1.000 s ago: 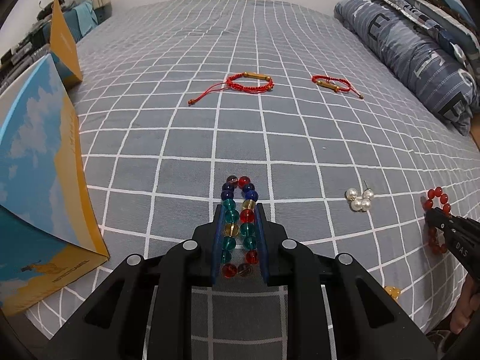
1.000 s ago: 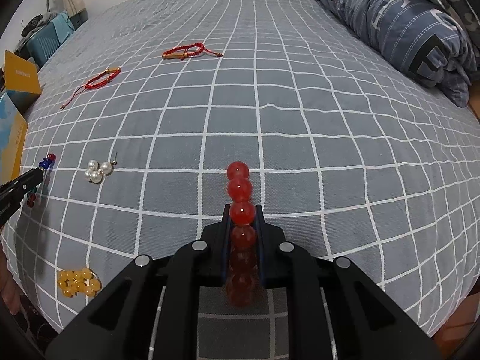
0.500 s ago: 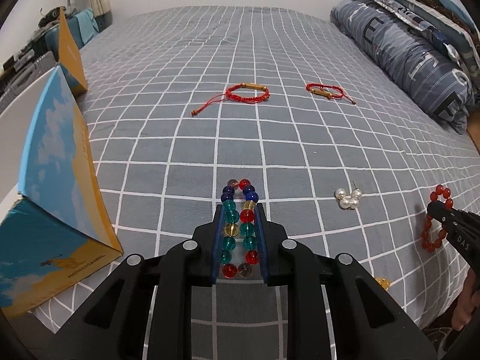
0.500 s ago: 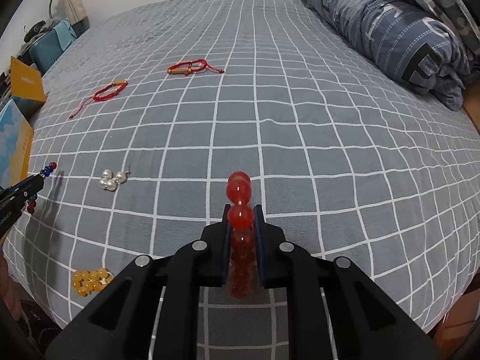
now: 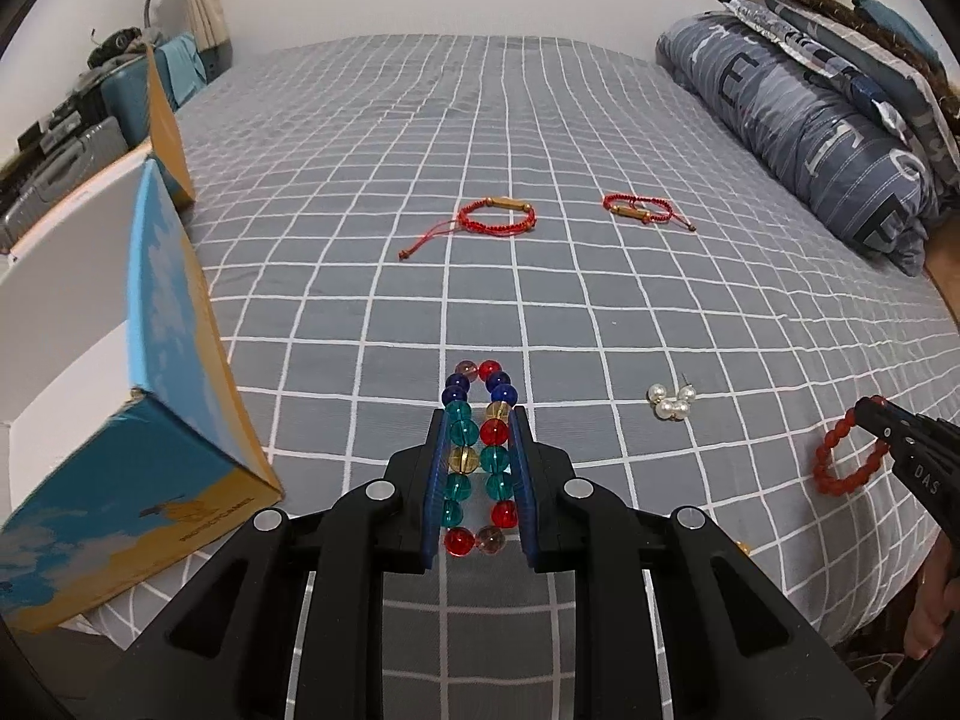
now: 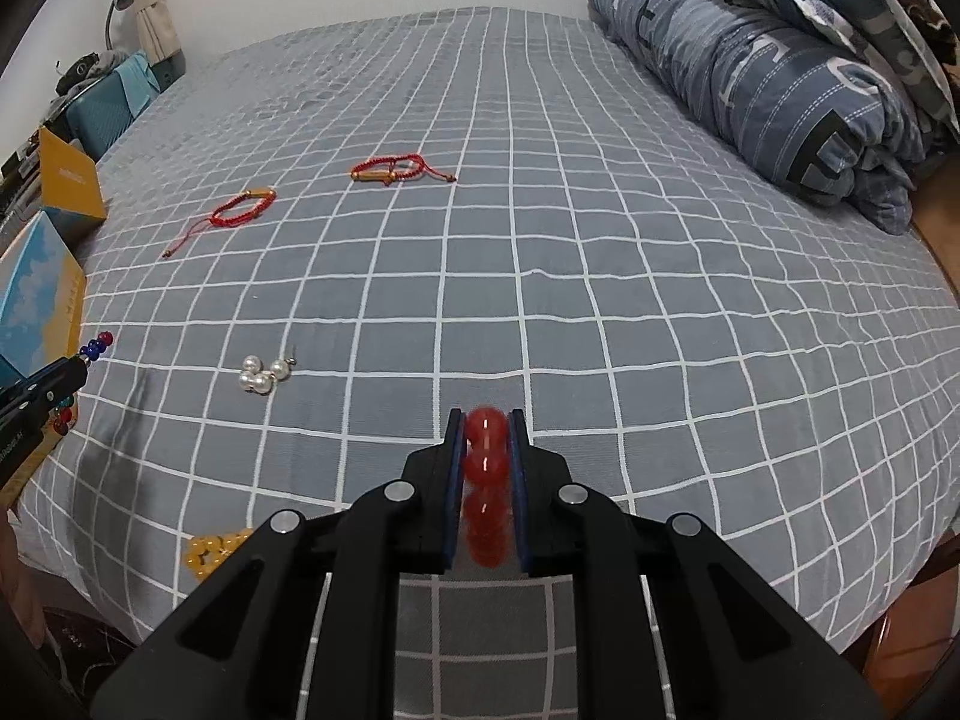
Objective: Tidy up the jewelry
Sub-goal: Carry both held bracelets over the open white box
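1. Step in hand, as judged: carry phase. Both bracelets are lifted clear of the bed [image 5: 540,120]; neither is yet placed.
2. Left gripper [image 5: 478,420]: jaws are closed narrow on the multicolour bead bracelet [image 5: 478,450], which is squeezed into a long loop between the pads.
3. Right gripper [image 6: 486,426]: jaws are clamped on the red bead bracelet [image 6: 486,462], which hangs loose and blurred, so some swing is likely.
4. Next move, as judged: a drop into the open box [image 5: 90,360] at the left, which is near the left gripper. A slow approach and a release over the opening are called for.
5. Pose: both grippers are held low over the near bed edge, pointed forward, well apart.
6. Left on the bed: two red cord bracelets [image 5: 498,217], pearl earrings [image 5: 671,402], a yellow bead item [image 6: 213,546].
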`<action>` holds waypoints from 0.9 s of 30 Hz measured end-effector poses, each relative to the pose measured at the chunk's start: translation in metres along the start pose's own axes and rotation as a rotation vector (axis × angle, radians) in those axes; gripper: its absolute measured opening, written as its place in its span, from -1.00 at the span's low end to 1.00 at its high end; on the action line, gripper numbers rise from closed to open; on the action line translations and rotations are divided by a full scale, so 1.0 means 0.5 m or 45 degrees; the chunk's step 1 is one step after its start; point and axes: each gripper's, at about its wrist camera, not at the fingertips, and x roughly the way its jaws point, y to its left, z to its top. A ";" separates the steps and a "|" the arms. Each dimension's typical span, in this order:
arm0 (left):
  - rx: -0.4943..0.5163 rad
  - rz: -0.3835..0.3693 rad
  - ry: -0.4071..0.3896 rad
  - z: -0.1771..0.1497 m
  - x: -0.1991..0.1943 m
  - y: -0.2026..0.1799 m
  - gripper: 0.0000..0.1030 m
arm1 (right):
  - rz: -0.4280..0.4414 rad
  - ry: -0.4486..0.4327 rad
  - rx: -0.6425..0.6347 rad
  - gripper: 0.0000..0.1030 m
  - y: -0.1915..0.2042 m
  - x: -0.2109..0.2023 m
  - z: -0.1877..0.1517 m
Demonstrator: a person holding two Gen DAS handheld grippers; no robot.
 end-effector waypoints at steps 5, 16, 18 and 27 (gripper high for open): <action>-0.005 0.005 -0.015 0.002 -0.025 0.005 -0.63 | -0.002 -0.024 0.007 -0.75 0.002 -0.028 0.004; -0.010 0.007 -0.051 0.002 -0.081 0.009 -0.63 | 0.010 -0.073 0.015 -0.75 0.015 -0.086 0.011; -0.012 0.007 -0.058 0.001 -0.089 0.011 -0.63 | 0.016 -0.079 0.015 -0.75 0.020 -0.094 0.014; -0.031 0.012 -0.081 0.002 -0.128 0.029 -0.63 | 0.043 -0.119 -0.009 -0.75 0.065 -0.137 0.022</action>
